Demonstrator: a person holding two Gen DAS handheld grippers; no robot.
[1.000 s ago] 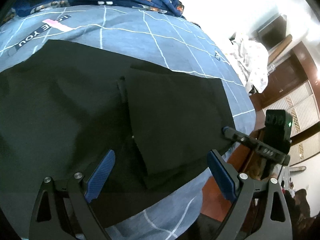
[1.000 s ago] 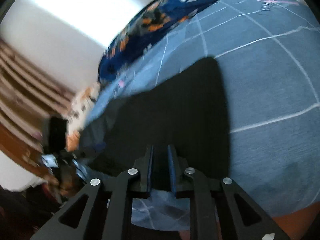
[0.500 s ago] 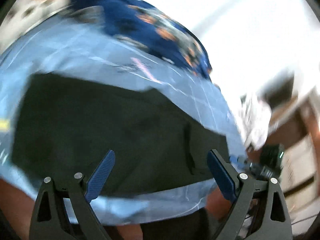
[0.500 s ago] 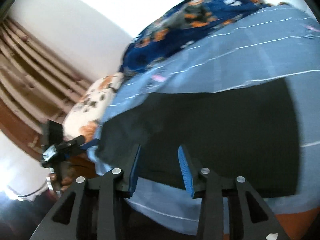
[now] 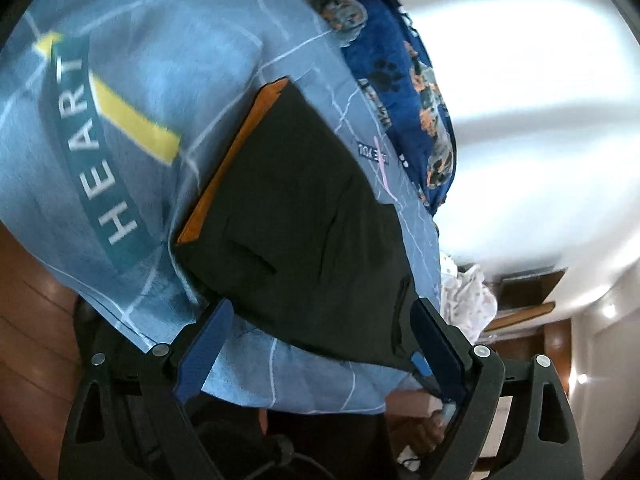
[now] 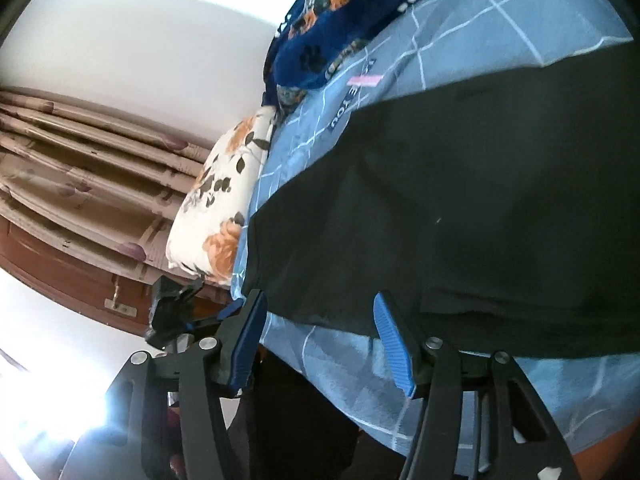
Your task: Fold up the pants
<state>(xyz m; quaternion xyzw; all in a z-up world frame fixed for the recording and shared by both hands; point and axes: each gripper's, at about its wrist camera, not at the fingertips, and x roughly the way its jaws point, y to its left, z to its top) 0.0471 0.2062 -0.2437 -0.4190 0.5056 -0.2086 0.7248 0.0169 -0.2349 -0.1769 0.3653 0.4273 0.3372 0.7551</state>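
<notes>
Black pants (image 5: pixel 304 220) lie flat and partly folded on a blue checked bed sheet (image 5: pixel 120 92); an orange waistband edge (image 5: pixel 228 160) shows at their far left end. My left gripper (image 5: pixel 320 344) is open and empty, just off the near edge of the pants. In the right wrist view the pants (image 6: pixel 460 208) fill the right half. My right gripper (image 6: pixel 320 340) is open and empty at their near edge, holding nothing.
A dark blue patterned blanket (image 5: pixel 404 80) lies bunched at the far side of the bed. A floral pillow (image 6: pixel 220 208) sits at the bed's left end beside curtains (image 6: pixel 80 152). Wooden floor (image 5: pixel 24 320) shows beyond the bed edge.
My right gripper was shut on the pants' edge a second ago; it has opened and drawn back. Both cameras have swung, and the left gripper now faces the waistband end.
</notes>
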